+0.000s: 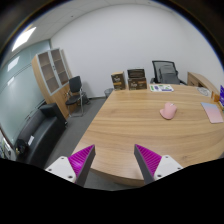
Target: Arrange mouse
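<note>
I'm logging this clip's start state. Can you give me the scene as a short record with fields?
setting: office room with a large wooden table
mouse: pink mouse lying on the table, well beyond the fingers
hand-held gripper: hand-held gripper open, nothing between its fingers, over the table's near edge
other items on table: pink sheet to the mouse's right, papers at the far end
surroundings: chairs, wooden cabinet

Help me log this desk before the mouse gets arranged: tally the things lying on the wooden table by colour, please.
Pink: 2, the mouse and a flat mat beyond it.
White: 1, papers at the table's far end.
Total: 3.
The gripper is open, holding nothing.
</note>
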The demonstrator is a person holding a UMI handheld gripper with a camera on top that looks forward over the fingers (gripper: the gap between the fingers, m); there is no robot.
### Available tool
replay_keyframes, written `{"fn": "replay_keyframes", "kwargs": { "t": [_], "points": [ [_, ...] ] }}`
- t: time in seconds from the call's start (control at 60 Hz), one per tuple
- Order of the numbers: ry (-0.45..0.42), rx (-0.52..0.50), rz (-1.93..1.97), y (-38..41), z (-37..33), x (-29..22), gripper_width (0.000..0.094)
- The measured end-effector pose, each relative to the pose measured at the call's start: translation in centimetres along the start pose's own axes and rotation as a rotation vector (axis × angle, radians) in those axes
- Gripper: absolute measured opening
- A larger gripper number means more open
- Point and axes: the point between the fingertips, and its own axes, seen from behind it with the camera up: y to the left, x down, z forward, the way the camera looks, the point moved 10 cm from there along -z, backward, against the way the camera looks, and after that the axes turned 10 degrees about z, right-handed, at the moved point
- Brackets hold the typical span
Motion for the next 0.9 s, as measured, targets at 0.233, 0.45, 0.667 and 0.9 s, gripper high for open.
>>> {"fn": "replay_keyframes", "kwargs": {
  "t": [0.233,0.45,0.667,0.9],
  "points": [
    [-0.046,0.127,0.073,-8.0,2.9,-2.6,0.0818],
    [-0.108,0.196,0.089,-15.7,6.2,-7.6,0.0816],
    [-0.101,0.177,0.095,-21.7,12.6,-11.5,0.0816],
    [-0.073,0.131,0.124,-25.1,17.6,-14.4,0.0813]
  ]
}}
